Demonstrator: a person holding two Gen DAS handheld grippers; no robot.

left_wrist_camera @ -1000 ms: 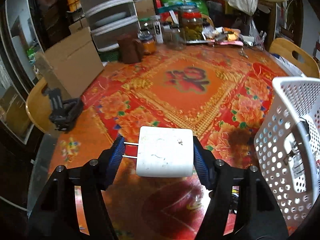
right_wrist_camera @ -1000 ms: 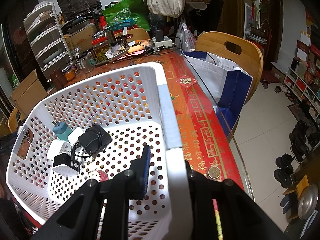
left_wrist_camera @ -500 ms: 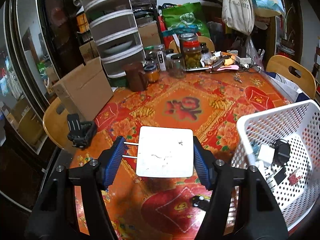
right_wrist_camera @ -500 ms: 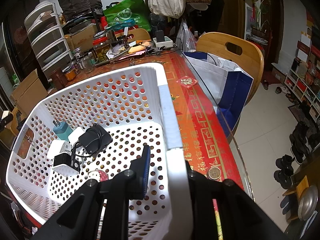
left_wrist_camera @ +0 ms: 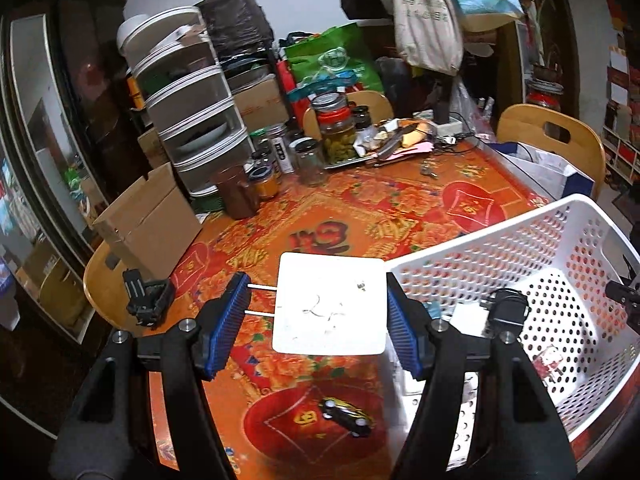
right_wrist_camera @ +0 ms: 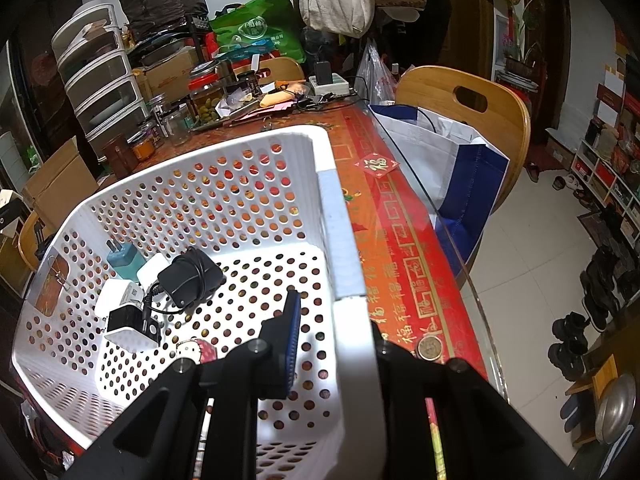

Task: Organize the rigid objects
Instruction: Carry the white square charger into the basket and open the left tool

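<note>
My left gripper (left_wrist_camera: 318, 312) is shut on a white square charger (left_wrist_camera: 330, 304) whose two prongs point left. It holds the charger in the air above the table, beside the left rim of the white perforated basket (left_wrist_camera: 520, 236). My right gripper (right_wrist_camera: 334, 316) is shut on the basket's right wall (right_wrist_camera: 344, 264), one blue pad inside. The basket holds a black adapter with cable (right_wrist_camera: 188, 278), a teal plug (right_wrist_camera: 122, 256), white chargers (right_wrist_camera: 128, 328) and a small pink charm (right_wrist_camera: 198, 352). A small black-and-yellow toy car (left_wrist_camera: 346, 418) lies on the tablecloth below the charger.
The table has a red floral cloth (left_wrist_camera: 328, 208). Jars (left_wrist_camera: 336, 132), a tray of clutter and stacked drawers (left_wrist_camera: 188, 120) stand at the far side. A cardboard box (left_wrist_camera: 148, 216) and a black holder (left_wrist_camera: 146, 298) are at left. Wooden chairs (right_wrist_camera: 464, 108) and a blue-white bag (right_wrist_camera: 452, 160) are at right.
My left gripper rose with the charger and swung toward the basket, so the basket's inside and the toy car came into view. The right gripper and basket stayed still.
</note>
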